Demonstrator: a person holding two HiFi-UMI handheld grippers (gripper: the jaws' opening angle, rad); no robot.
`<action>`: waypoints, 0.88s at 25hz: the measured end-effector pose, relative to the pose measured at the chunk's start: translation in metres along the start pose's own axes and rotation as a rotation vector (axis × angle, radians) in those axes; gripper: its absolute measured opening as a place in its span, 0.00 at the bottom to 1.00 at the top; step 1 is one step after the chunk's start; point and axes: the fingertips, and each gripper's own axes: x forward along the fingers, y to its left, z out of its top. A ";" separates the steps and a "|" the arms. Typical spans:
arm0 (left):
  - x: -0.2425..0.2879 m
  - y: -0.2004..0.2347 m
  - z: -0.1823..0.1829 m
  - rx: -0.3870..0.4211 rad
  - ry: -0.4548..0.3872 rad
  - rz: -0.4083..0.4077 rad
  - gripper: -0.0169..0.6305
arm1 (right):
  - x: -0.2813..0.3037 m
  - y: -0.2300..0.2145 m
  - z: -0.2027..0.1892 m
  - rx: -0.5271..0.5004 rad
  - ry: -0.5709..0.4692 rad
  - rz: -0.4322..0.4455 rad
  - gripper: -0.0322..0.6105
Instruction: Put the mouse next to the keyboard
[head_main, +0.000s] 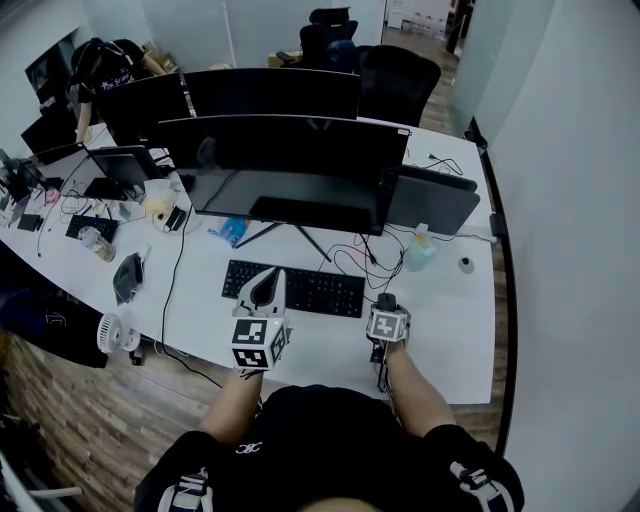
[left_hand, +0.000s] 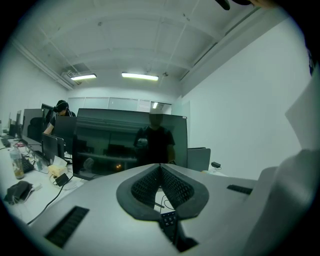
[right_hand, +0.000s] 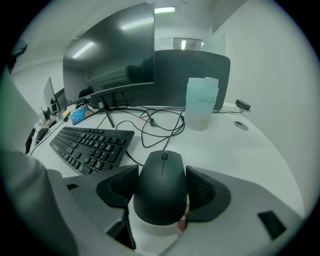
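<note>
- Right gripper (right_hand: 162, 176): jaws clenched on the black mouse (right_hand: 161, 189), one ribbed pad on each flank, wheel end pointing away from the camera.
- Mouse cable (right_hand: 159, 131) runs from the nose in loose loops across the white desk (right_hand: 250, 150) toward the monitor stand.
- Small reddish glow at the rear underside of the mouse; cannot tell whether the mouse rests on the desk or is just off it.
- Mouse position: just beside the right end of the black keyboard (right_hand: 90, 145), a narrow strip of bare desk between them, near the front edge of the desk.
- Head view: right gripper (head_main: 386, 308) sits low at the keyboard's (head_main: 295, 288) right end, forearm reaching in from below.
- Left gripper (left_hand: 160, 168): jaws pressed together, pads meeting at the tips, nothing between them.
- Left gripper (head_main: 266, 286) is held above the keyboard's left half, aimed at the large dark monitor (left_hand: 130, 142).
- Monitor (head_main: 285, 165) stands behind the keyboard; a translucent cup (right_hand: 201, 102) stands to the right behind the cable loops, well apart from the mouse.
- Background: a person (head_main: 100, 65) at a far desk to the left; black office chairs (head_main: 395, 80) beyond the monitors.
</note>
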 end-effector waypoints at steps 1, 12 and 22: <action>0.000 0.000 0.000 0.000 -0.001 -0.001 0.05 | 0.001 0.000 0.000 0.001 0.005 -0.001 0.54; 0.009 -0.009 0.004 0.003 -0.011 -0.040 0.05 | -0.029 -0.006 0.050 0.025 -0.150 0.006 0.50; 0.016 -0.025 0.012 0.009 -0.025 -0.075 0.05 | -0.208 0.006 0.213 -0.005 -0.788 0.041 0.08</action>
